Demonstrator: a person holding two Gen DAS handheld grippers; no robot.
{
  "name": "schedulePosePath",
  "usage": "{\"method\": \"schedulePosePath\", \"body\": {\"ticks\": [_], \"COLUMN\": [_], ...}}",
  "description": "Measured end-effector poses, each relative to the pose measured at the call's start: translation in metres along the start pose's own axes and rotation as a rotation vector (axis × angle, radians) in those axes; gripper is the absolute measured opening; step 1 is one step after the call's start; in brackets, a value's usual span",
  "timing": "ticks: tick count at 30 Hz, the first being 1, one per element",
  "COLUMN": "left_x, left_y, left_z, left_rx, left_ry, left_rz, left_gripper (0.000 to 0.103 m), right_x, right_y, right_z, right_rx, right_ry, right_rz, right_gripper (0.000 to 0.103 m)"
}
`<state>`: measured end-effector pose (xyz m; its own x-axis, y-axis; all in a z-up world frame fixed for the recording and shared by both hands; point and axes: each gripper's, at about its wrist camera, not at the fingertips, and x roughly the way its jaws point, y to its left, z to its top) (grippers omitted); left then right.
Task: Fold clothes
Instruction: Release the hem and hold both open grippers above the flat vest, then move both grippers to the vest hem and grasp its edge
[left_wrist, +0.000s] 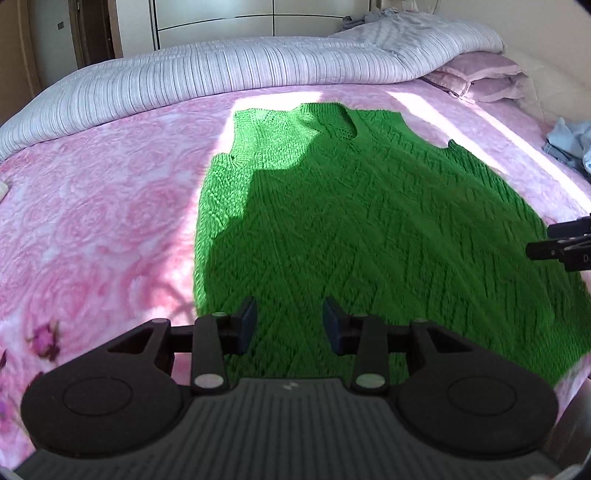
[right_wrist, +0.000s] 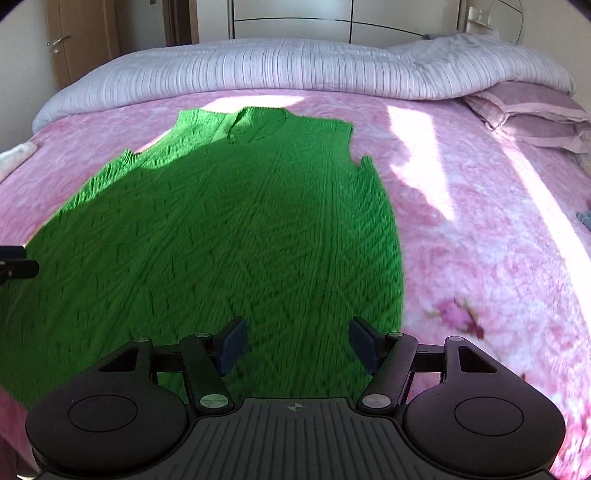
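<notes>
A green knitted sleeveless vest (left_wrist: 369, 229) lies spread flat on the pink bed cover, neck away from me; it also shows in the right wrist view (right_wrist: 229, 229). My left gripper (left_wrist: 290, 328) is open and empty, hovering over the vest's lower left hem. My right gripper (right_wrist: 297, 341) is open and empty over the vest's lower right hem. The right gripper's tip shows at the right edge of the left wrist view (left_wrist: 561, 247); the left gripper's tip shows at the left edge of the right wrist view (right_wrist: 14, 264).
The pink floral bed cover (left_wrist: 92, 221) surrounds the vest. A rolled striped duvet (left_wrist: 221, 77) lies along the far side, pink pillows (right_wrist: 532, 114) at far right. Blue clothing (left_wrist: 569, 144) lies at the bed's right edge. A wardrobe and a door stand behind.
</notes>
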<state>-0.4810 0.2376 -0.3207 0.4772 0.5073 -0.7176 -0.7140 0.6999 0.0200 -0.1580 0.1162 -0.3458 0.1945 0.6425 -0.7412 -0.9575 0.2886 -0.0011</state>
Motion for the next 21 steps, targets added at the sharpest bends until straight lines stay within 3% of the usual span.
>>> {"method": "schedulePosePath", "body": {"ticks": [10, 21], "left_x": [0.0, 0.022], "left_y": [-0.01, 0.001], "left_z": [0.009, 0.017], "left_rx": [0.042, 0.051], "left_ry": [-0.015, -0.002], "left_rz": [0.007, 0.005], "left_gripper": [0.035, 0.035], "right_x": [0.0, 0.019], "right_y": [0.003, 0.005], "right_z": [0.016, 0.024], "right_rx": [-0.058, -0.118], "right_ry": [-0.038, -0.009], "right_rz": [-0.016, -0.045], "right_gripper": [0.065, 0.065]}}
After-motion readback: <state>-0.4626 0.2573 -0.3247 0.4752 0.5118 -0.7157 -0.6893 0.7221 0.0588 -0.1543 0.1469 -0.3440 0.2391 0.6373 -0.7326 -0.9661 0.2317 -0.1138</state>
